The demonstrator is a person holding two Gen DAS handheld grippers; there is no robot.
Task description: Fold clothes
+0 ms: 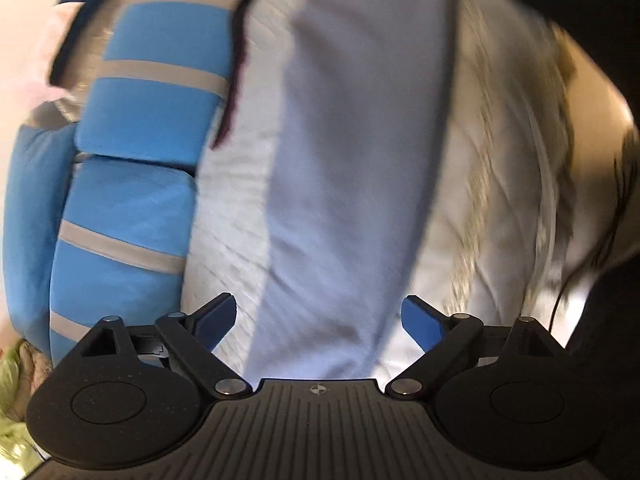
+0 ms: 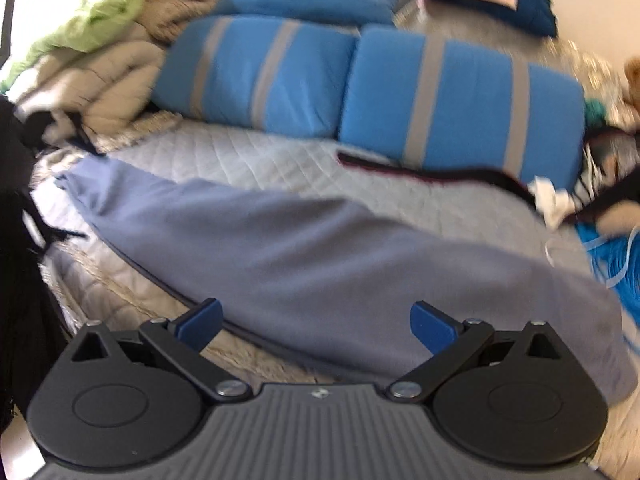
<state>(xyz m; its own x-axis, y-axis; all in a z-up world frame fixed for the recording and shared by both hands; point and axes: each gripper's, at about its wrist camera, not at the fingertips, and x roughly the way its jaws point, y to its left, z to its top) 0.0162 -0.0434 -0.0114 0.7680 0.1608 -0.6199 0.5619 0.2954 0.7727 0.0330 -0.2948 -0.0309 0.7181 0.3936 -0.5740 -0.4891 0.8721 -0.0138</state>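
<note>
The grey-blue garment (image 2: 304,240) lay stretched across the quilted bed (image 2: 248,160), one end running off the right wrist view's lower right edge. Bare quilt lay between it and the blue striped pillows (image 2: 360,84). The left gripper (image 1: 318,326) and right gripper (image 2: 316,328) both stood apart, empty, above the cloth. Heaped bedding (image 2: 104,48) crowded the far left corner. Motion blur smeared the dark strip (image 2: 432,174), possibly a strap.

Black hand-held gripper (image 1: 319,324), blue pads (image 1: 422,326), silver screws, ribbed housing
</note>
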